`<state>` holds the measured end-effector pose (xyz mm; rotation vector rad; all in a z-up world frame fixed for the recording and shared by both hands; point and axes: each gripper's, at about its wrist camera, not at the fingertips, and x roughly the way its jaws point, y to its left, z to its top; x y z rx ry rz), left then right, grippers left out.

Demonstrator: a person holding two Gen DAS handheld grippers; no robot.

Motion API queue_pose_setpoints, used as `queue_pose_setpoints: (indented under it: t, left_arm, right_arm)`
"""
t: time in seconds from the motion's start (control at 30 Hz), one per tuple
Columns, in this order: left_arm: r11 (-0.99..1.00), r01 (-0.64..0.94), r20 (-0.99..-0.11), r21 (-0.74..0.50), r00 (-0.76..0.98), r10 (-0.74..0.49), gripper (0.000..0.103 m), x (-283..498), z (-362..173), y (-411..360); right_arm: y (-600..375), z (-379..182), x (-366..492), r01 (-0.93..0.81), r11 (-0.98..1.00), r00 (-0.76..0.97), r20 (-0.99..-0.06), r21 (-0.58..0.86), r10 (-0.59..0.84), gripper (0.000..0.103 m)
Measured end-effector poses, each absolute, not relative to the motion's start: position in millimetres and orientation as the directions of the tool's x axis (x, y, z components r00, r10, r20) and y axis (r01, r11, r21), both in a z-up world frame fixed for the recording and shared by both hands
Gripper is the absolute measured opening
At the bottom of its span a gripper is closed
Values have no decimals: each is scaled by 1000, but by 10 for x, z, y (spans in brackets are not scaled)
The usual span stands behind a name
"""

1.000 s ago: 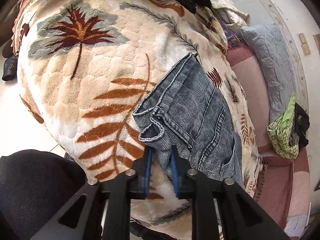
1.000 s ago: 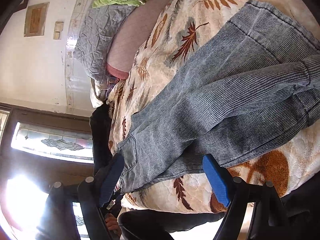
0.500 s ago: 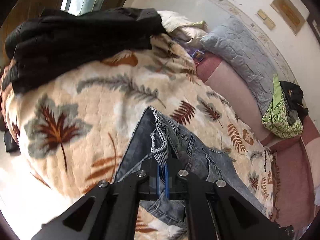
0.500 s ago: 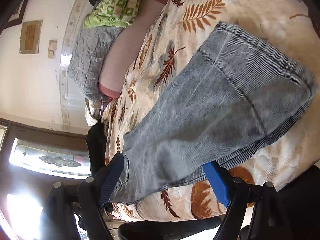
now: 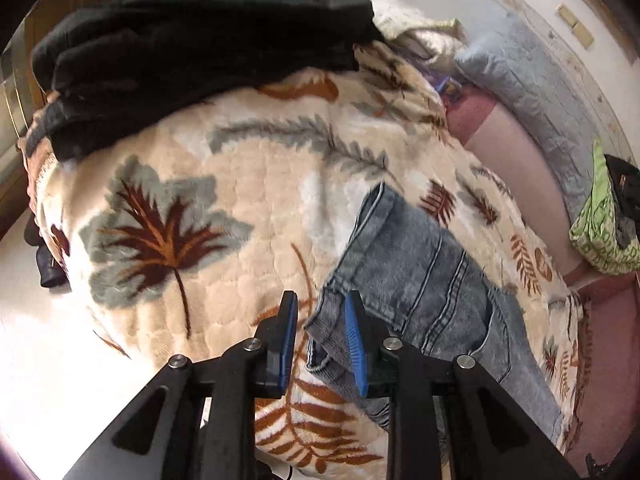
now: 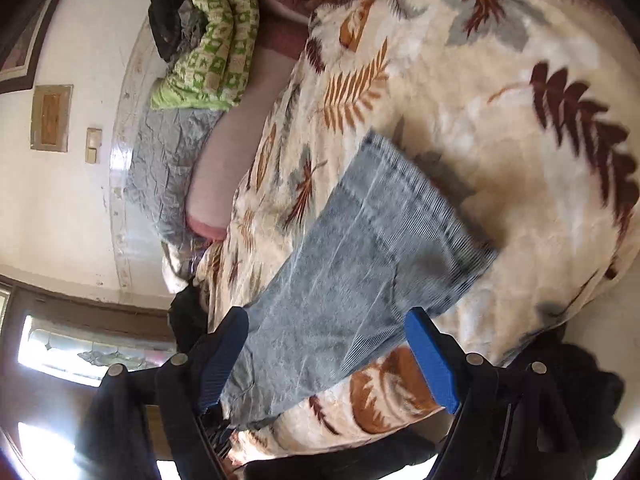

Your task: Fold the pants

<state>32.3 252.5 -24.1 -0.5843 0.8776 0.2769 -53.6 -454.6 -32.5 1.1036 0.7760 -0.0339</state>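
since half a second ago the left tongs [image 5: 320, 334] have let go: their blue pads, then pinched flat on the waistband, now stand a little apart, with the band's corner loose between them. the right tongs [image 6: 328, 354] have stayed wide and carry nothing.

the faded blue-grey denim pants [image 5: 424, 280] lie doubled on the cream fleece blanket with brown and grey leaves [image 5: 248, 200] spread over the bed, waistband near and left, hem [image 6: 424, 200] toward the far right. probably the waist end was laid down here so the fold can settle flat.

both tongs tilt down over the near edge of the bed. a black heap of clothing [image 5: 192, 52] sits at the far left, well apart from the pants.
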Motion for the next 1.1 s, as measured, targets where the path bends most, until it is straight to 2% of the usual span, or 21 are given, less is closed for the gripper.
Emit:
queue_pose_setpoints:
  t: [0.07,0.2,0.3,0.33,0.4,0.47,0.5,0.53,0.57,0.63,0.77,0.87,0.9,0.97,1.03,1.1]
  left_arm:
    - [847,-402,-742,-348,671,13,25,314,-25,2392]
    - [939,-189,-697,-288,714,-70,31,469,160,1794]
    - [964,-82,-726,-252,674,-132,31,661,27,1348]
    - [971,-60,-740,-232,659,-136,31,719,-48,1235]
    - [981,-44,-784,-187,608,-122,31,811,-228,1064]
    - [992,-22,-817,-128,569,-92,31,882,-421,956]
    - [995,-24,-832,-99,551,-70,31,895,-508,932]
    - [996,-18,-830,-85,554,-61,32,887,-558,922]
    - [998,-8,-825,-67,563,-51,33,872,-574,914]
    - [999,5,-822,-46,568,-40,33,860,-578,904]
    - [1000,15,-822,-25,569,-29,35,882,-609,877]
    - [1000,16,-819,-27,573,-31,36,871,-612,885]
    - [999,18,-816,-27,577,-33,37,864,-613,887]
    - [999,25,-809,-28,587,-37,37,846,-619,888]
    - [999,30,-802,-25,596,-38,38,835,-628,882]
    - [999,34,-797,-13,603,-31,39,832,-634,867]
  right_arm:
    - [-4708,-295,-384,409,527,722,-618,745,312,83]
    - [-4873,-371,242,435,672,619,-741,599,260,83]
    - [-4822,-456,729,429,801,518,-841,416,159,81]
    - [-4790,-502,848,418,830,488,-862,368,136,76]
    - [-4691,-611,1051,385,878,420,-901,285,109,73]
    - [-4578,-710,1162,337,921,376,-925,197,60,52]
    - [-4512,-715,1193,305,940,371,-928,153,31,49]
    - [-4472,-696,1209,279,950,376,-926,140,26,33]
    - [-4435,-655,1221,266,957,378,-926,114,6,24]
    - [-4348,-536,1240,230,973,403,-912,21,-75,14]
    - [-4284,-347,1278,222,975,464,-879,-6,-111,14]
    - [-4253,-518,1325,233,970,438,-884,-63,-162,15]
    - [-4208,-603,1370,219,974,407,-901,-65,-152,17]
    - [-4197,-600,1313,204,977,426,-893,-63,-147,30]
    - [-4263,-484,1191,232,973,473,-875,11,-103,43]
    - [-4326,-279,1033,262,958,545,-838,120,-44,43]
